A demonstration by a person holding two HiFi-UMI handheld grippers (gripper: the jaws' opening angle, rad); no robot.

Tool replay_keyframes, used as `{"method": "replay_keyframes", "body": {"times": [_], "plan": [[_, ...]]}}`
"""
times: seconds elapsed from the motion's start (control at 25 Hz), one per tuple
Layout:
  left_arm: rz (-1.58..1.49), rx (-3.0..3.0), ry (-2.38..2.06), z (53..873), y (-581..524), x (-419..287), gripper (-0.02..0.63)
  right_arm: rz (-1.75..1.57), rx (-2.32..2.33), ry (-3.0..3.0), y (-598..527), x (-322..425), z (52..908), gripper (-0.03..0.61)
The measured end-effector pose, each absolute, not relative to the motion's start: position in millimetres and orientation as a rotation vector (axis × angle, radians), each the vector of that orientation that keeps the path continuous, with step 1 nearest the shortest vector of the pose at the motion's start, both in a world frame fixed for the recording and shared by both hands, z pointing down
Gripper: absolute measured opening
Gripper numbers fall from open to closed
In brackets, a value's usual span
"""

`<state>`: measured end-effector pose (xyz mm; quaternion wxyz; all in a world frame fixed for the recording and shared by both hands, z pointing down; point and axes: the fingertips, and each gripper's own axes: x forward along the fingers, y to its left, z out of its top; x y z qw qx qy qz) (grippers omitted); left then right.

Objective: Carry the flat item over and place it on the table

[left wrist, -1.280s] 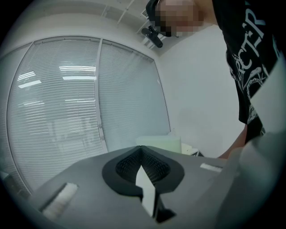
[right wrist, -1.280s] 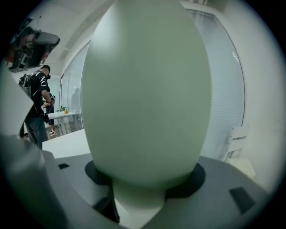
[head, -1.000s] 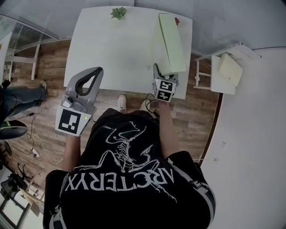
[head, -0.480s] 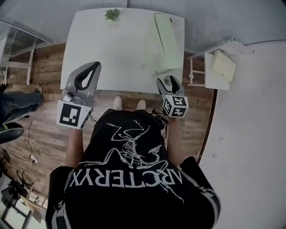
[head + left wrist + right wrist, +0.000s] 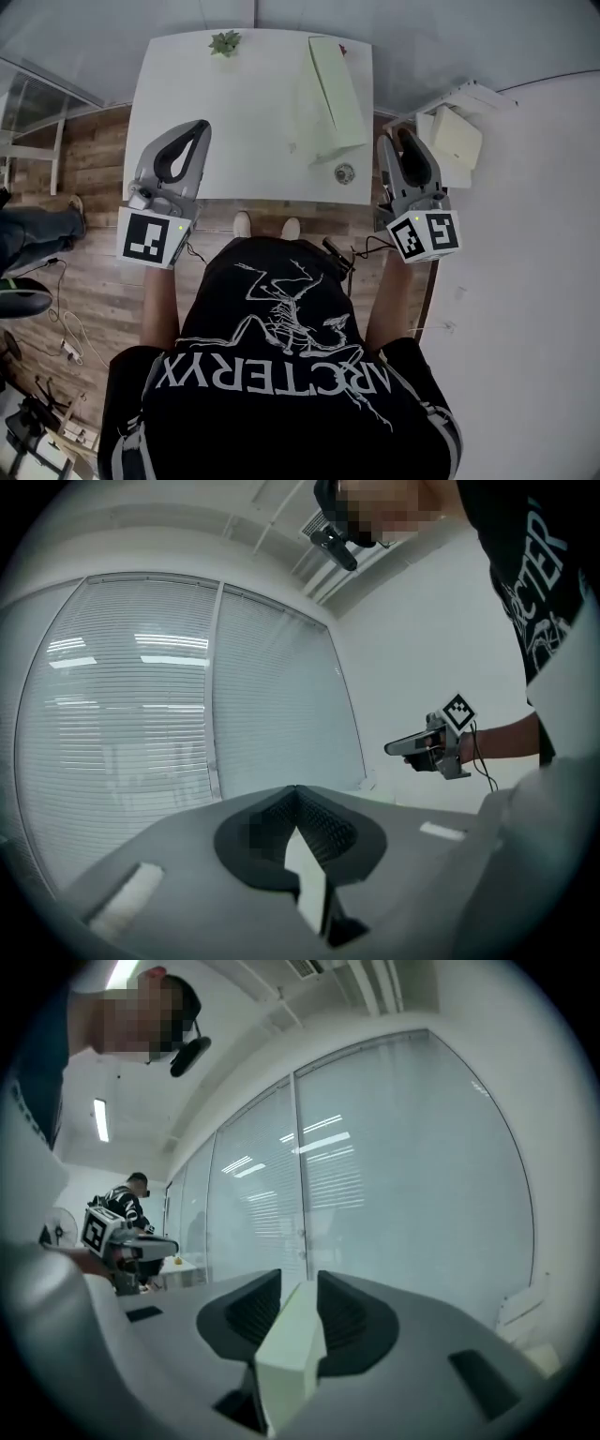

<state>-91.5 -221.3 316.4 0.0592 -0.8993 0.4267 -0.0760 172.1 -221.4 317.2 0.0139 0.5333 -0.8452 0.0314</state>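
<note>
The flat item [image 5: 330, 94], a long pale green slab, lies on the white table [image 5: 234, 122] near its right edge, with nothing touching it. My right gripper [image 5: 400, 142] hangs just off the table's right side, away from the item. Its jaws [image 5: 298, 1281] are closing, still apart, with nothing from the scene between them and a glass wall beyond. My left gripper [image 5: 197, 129] hovers over the table's front left edge. In the left gripper view its pads meet at the tip [image 5: 295, 789] and hold nothing.
A small potted plant [image 5: 225, 42] stands at the table's far edge and a small round object [image 5: 344, 172] lies near the front edge. To the right, a white side stand [image 5: 441, 161] carries another pale flat item [image 5: 457, 134]. Another person [image 5: 131, 1199] stands farther off.
My right gripper has drawn back from the near end of the flat item and swung right, off the table. The item stays on the table. The left gripper has barely moved.
</note>
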Motion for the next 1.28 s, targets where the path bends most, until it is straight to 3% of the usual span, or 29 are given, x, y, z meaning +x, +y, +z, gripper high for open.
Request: {"method": "replay_keyframes", "body": {"times": [0.12,0.48,1.28], "plan": [[-0.240,-2.737,1.278,311.4,-220.7,-78.8,0.006,0.005,1.778,-2.573,-238.5,164.4,309.6,0.063],[-0.206,-2.734,1.276,296.3,-219.9,-69.1,0.008,-0.189,1.638,-2.605,-242.8,109.5,300.5,0.017],[-0.226,-2.729,1.229,302.9,-217.7,-62.5,0.006,-0.238,1.533,-2.590,-220.0,75.1,301.9,0.012]]}}
